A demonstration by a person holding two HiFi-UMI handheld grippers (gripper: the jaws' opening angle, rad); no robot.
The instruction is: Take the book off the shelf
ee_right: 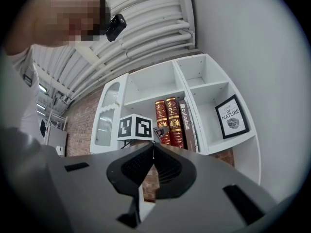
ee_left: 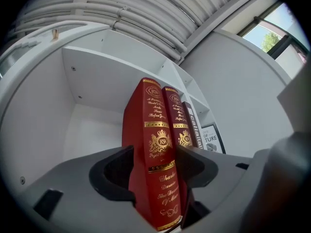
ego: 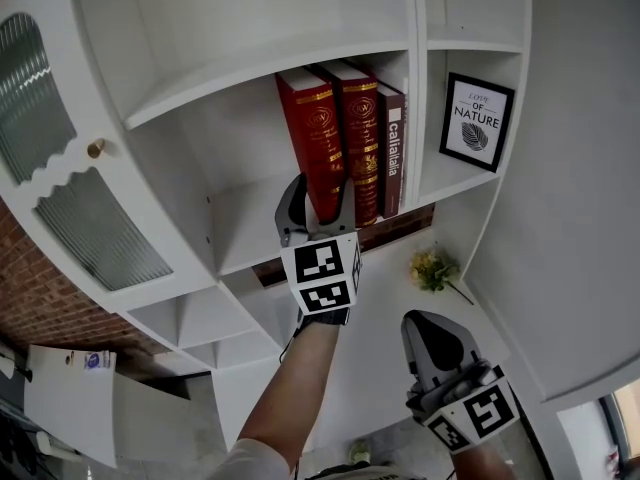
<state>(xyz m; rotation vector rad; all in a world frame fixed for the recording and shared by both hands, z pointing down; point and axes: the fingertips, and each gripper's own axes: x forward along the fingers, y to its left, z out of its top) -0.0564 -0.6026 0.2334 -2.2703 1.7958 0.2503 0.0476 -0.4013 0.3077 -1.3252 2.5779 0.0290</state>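
Note:
Three books stand upright on a white shelf. The leftmost is a red book with gold print on its spine. My left gripper is raised to its lower end, one finger on each side of it. In the left gripper view the jaws stand wide, with the book filling most of the gap between them, and no firm pinch shows. My right gripper hangs lower right, away from the shelf. Its fingertips meet with nothing between them.
A second red book and a brown book lean against the first. A framed "Love of Nature" print stands in the right compartment. A cabinet door with ribbed glass is at the left. Yellow flowers lie below the shelf.

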